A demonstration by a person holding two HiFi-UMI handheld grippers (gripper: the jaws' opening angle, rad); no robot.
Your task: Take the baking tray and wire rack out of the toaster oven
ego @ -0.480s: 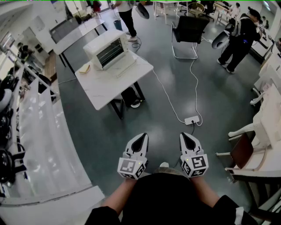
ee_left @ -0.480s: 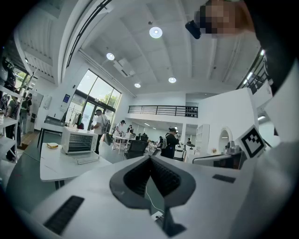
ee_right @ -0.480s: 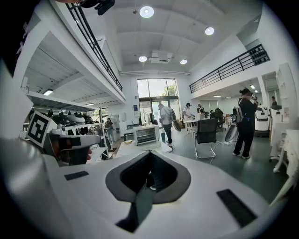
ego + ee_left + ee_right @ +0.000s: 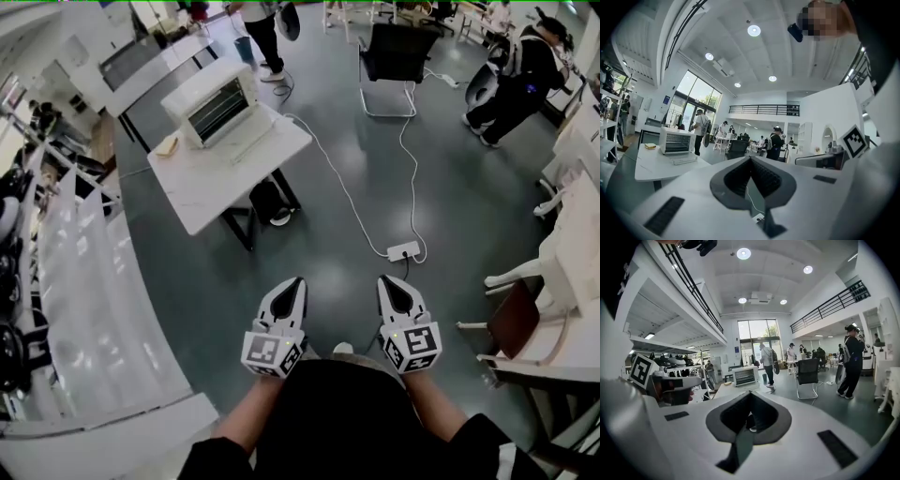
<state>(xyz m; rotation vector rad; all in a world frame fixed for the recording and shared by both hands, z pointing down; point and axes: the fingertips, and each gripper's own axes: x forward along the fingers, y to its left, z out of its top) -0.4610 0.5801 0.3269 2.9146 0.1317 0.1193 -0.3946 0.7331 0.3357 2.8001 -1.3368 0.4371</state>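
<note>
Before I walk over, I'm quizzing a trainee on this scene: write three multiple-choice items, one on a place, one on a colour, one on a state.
1. The toaster oven stands: A on a cart; B on the white table; C on a stool.
2. Its casing is: A white; B red; C black.
3. The left gripper and right gripper are: A both open; B both shut on a cup; C both shut, empty.
Answers: B, it rests on that table; A, its casing shows white in all views; C, each gripper view shows jaws together, nothing between.
</note>
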